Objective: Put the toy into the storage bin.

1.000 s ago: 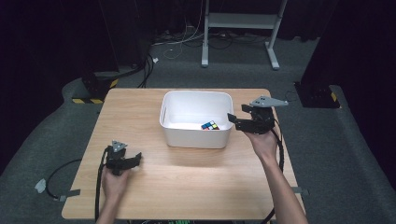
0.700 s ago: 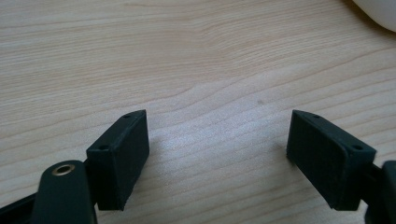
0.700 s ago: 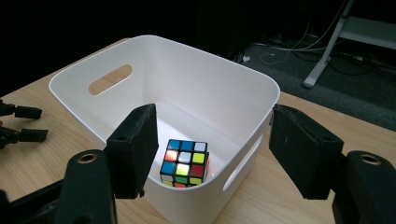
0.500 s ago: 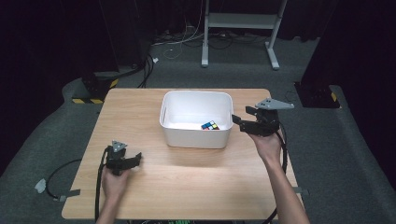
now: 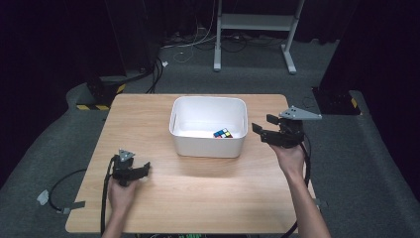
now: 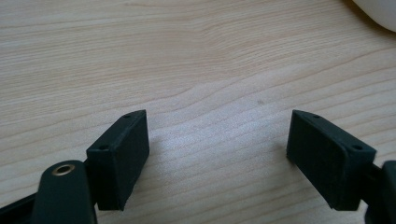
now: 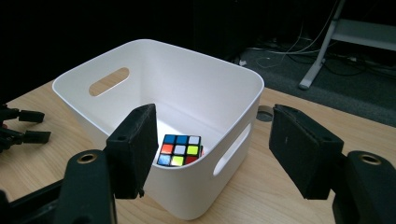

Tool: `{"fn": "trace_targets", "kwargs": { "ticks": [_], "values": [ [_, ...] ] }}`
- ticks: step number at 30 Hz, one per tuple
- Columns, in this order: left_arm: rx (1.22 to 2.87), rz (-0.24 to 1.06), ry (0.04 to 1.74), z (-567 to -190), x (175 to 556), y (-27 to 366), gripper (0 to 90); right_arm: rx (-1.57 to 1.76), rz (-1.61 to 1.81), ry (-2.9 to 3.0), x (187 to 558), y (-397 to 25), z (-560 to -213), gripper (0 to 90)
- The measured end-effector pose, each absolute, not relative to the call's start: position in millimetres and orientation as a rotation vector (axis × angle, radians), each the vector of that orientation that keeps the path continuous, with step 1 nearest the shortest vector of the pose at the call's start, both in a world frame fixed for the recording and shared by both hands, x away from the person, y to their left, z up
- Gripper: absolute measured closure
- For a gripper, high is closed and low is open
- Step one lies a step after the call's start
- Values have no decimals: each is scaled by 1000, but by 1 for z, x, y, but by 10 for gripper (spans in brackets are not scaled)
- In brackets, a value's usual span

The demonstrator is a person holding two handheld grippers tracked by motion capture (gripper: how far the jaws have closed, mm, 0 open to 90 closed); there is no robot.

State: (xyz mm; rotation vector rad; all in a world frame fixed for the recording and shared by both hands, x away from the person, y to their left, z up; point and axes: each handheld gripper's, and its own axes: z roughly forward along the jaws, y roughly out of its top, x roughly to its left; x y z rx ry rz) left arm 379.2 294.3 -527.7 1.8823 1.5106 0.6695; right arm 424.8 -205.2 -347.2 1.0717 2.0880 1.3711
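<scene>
High view: a wooden table (image 5: 198,198) stands on a grey floor in a dark room. A white bin (image 5: 208,126) sits near the middle of the table, toward the far edge. A cube (image 5: 223,133) with coloured squares lies inside the bin, on its floor near the front right corner. The right gripper (image 5: 263,128) is held above the table just right of the bin, its jaws pointing at the bin's right wall, spread apart and holding nothing. The left gripper (image 5: 141,170) rests low over the table near the front left, well apart from the bin, jaws pointing right.

Left gripper view: the left gripper (image 6: 217,154) has its two black jaws wide apart with bare wood grain between them. Nothing is in its grip. A sliver of the bin (image 6: 378,11) shows at the top right corner.

Right gripper view: the right gripper (image 7: 212,151) looks down into the bin (image 7: 154,79) from just outside its rim. Its jaws are wide apart and empty. The cube (image 7: 180,150) lies on the bin's floor, against the near wall, between the jaws as seen from here. The left gripper (image 7: 21,126) shows far off at the left edge.
</scene>
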Motion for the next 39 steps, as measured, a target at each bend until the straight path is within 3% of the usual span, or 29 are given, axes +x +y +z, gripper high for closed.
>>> {"fn": "trace_targets", "kwargs": {
  "ticks": [39],
  "values": [
    [1882,670,1511,-528,379,294,212,1104,1402,2044,397,-231,-358,326]
  ]
}}
